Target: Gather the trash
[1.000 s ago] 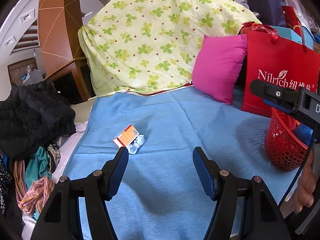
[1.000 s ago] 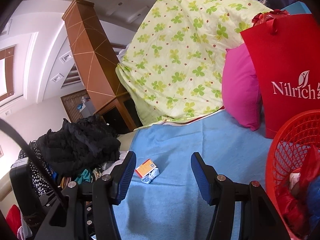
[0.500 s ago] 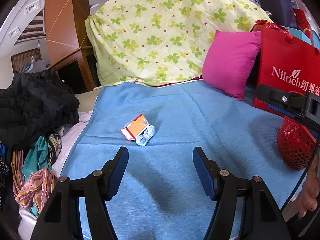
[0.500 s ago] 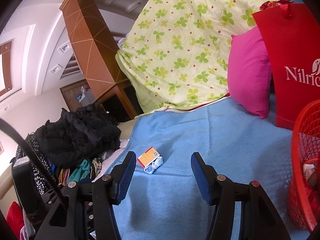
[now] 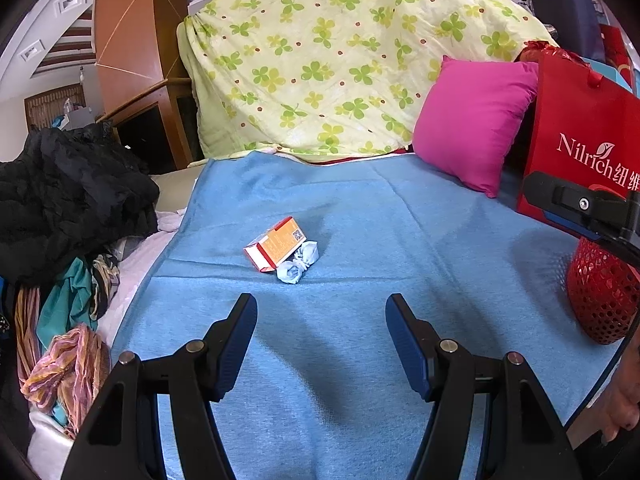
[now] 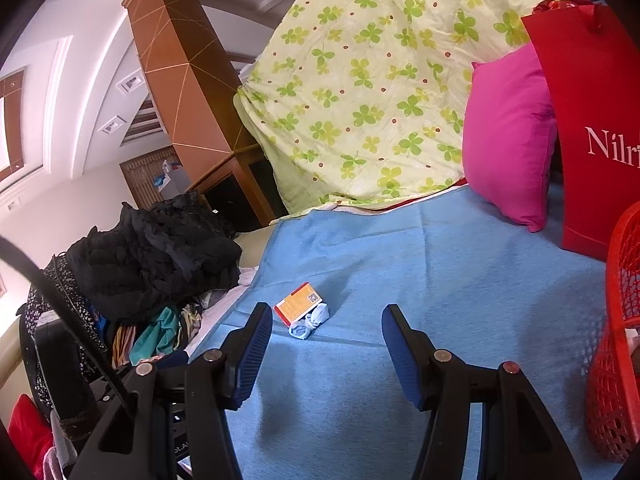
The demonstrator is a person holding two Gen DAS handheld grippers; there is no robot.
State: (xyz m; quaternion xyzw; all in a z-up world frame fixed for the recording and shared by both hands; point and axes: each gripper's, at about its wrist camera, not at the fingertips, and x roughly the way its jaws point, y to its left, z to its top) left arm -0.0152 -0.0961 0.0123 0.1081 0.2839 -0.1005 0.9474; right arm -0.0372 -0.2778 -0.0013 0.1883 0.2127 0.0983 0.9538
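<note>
While both grippers hang over the blue blanket (image 5: 360,216) on the bed, the trash lies ahead of them and a little to the left: a small orange-and-red carton (image 5: 276,244) with a crumpled pale-blue wad (image 5: 298,264) touching its near right corner. The left gripper (image 5: 321,312) has its jaws spread with nothing between them, and in its view the carton sits just beyond and slightly left of the gap. The right gripper (image 6: 327,322) is likewise empty, jaws apart; in its view the carton (image 6: 298,304) and the wad (image 6: 310,322) sit close to its left finger, off the centre line.

The carton's long axis runs diagonally, from near-left to far-right. I judge that a grip across its short side would call for some roll of the wrist.

The left gripper seems better lined up and nearer, so the pick looks like its job. The red mesh basket (image 6: 618,344) stands at the right edge of the blanket, beside the right gripper, with some items already inside; it is the likely destination.
</note>
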